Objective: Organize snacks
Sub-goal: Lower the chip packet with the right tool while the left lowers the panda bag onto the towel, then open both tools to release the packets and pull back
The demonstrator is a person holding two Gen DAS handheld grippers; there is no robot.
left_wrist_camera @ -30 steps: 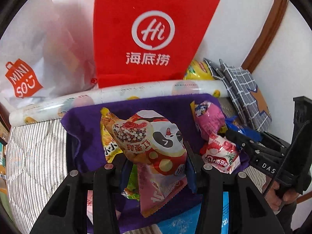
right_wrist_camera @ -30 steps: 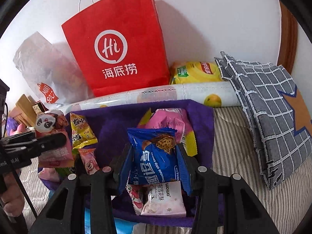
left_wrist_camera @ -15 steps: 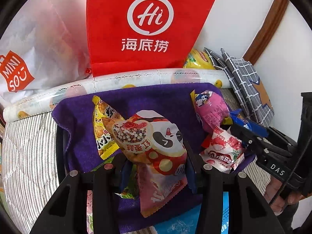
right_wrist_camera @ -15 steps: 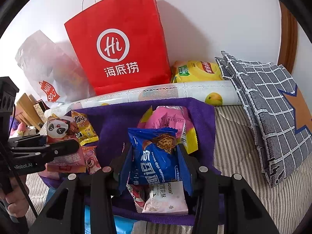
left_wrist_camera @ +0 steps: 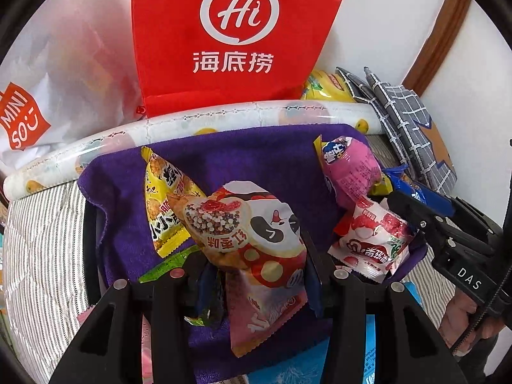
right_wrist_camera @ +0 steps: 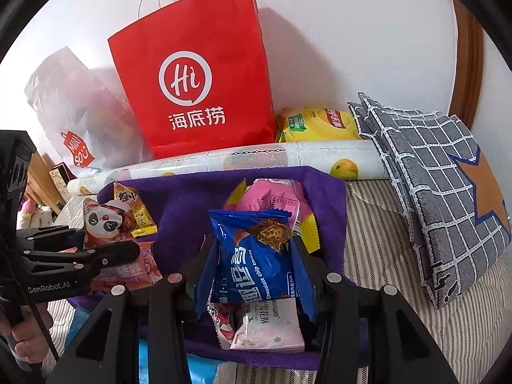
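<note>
My left gripper is shut on a panda-printed snack packet, held over a purple cloth that drapes a container. On the cloth lie a yellow packet, a pink packet and a red-and-white lychee packet. My right gripper is shut on a blue chocolate chip cookie packet above the same purple cloth. Below it sits a white-and-pink packet. The right wrist view shows the left gripper with the panda packet at the left.
A red paper bag stands against the wall behind a patterned roll. A white Miniso bag is left of it, a yellow chip bag right. Grey checked fabric lies on the striped bedding.
In the right wrist view the left gripper with the panda packet has moved a little rightward, closer over the purple cloth. The right gripper and its blue packet have stayed put.
</note>
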